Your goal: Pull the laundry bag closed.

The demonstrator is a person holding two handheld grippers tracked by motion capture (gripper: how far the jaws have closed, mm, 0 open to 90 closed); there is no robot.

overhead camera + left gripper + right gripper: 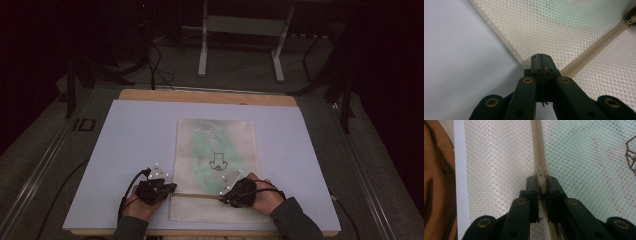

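Note:
A cream mesh bag (pixel 215 145) lies flat on the white board (pixel 130 145), with something pale green inside and a dark line drawing on it. A beige zipper (pixel 197 195) runs across the bag near its front end. My left gripper (pixel 172 188) is shut on the bag's left edge (pixel 524 45), right where the zipper (pixel 589 52) ends, its tips (pixel 541 58) pinching the mesh. My right gripper (pixel 223 198) sits farther along the zipper. Its jaws (pixel 541 181) are shut on the beige zipper pull (pixel 540 173), with the zipper tape (pixel 538 145) running straight ahead.
The white board lies on a wooden table (pixel 205 96) whose edge shows at the back. A white metal stand (pixel 240 35) and dark cables (pixel 155 70) are on the floor behind. A cable (pixel 65 190) trails off the board's left side.

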